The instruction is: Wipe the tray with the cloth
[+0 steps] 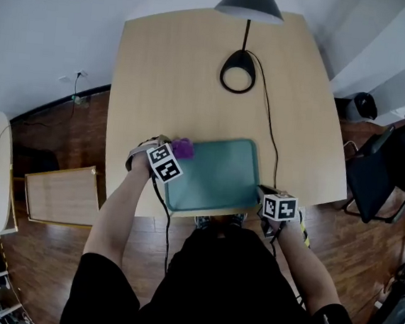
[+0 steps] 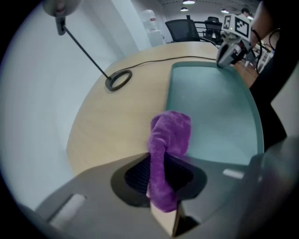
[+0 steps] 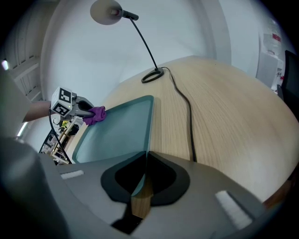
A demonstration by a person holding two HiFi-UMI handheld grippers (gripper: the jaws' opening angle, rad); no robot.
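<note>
Tray, teal, shallow, lies at the near edge of the wooden table, long side toward the person.

Cloth: purple, bunched, at the tray's 10 o'clock corner in the head view. Left gripper is clenched on it. The left gripper view shows the fabric pinched between both jaws, with the free end poking out beyond the tips over the tray's rim. Contact with the tray surface can't be judged.

Right gripper sits at the tray's 4 o'clock corner. Its own view shows the jaws clamped on the tray's raised rim, the edge running straight in between them.

Lamp: ring base at 12 o'clock from the tray, well apart. Its black cord runs down the table just past the tray's 3 o'clock side.
</note>
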